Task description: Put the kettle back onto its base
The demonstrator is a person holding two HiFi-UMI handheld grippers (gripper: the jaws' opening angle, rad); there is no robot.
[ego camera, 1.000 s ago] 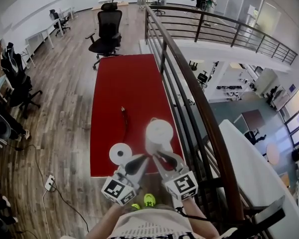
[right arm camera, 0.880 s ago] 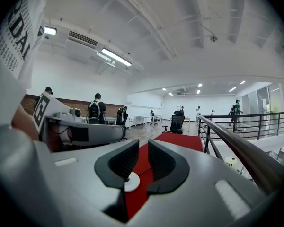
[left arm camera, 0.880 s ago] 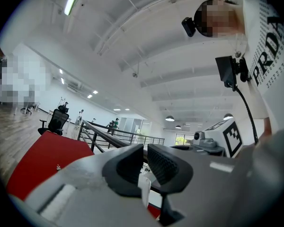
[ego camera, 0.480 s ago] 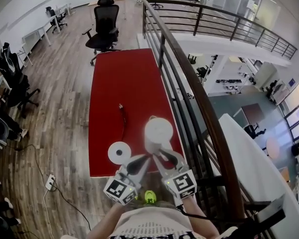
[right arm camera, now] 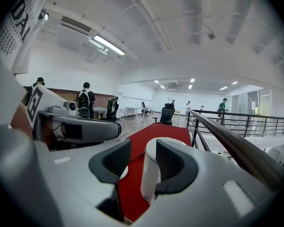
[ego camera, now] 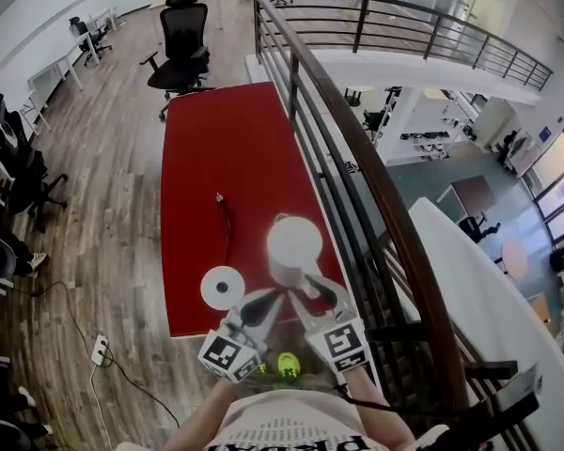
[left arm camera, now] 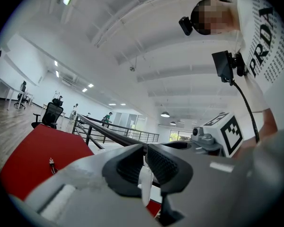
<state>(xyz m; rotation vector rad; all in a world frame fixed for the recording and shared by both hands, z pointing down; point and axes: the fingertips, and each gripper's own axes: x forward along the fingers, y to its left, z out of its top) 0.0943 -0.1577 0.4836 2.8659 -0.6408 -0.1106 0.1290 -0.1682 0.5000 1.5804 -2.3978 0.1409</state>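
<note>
Left tongs [ego camera: 268, 301] are nearly closed and hold nothing; only a white sliver shows through the slit. Right tongs [ego camera: 310, 289] stand half apart, the jaws having just been opening, with the kettle [ego camera: 294, 247] just ahead and no pad visibly pressing on it. The base [ego camera: 224, 287] lies bare on the counter [ego camera: 216, 158], just left of the kettle. Beyond them the cord [ego camera: 227, 228] trails away. Judged status: nothing is seated yet. Grasping, lifting and placing the kettle remain.

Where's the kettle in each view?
Head view: kettle low centre, right of its white base.
Left gripper view: white sliver pinched in the left claw, likely the kettle's handle.
Right gripper view: kettle low centre, inside the right claw, whose jaws have just been opening.
Shared landmark: red table.
</note>
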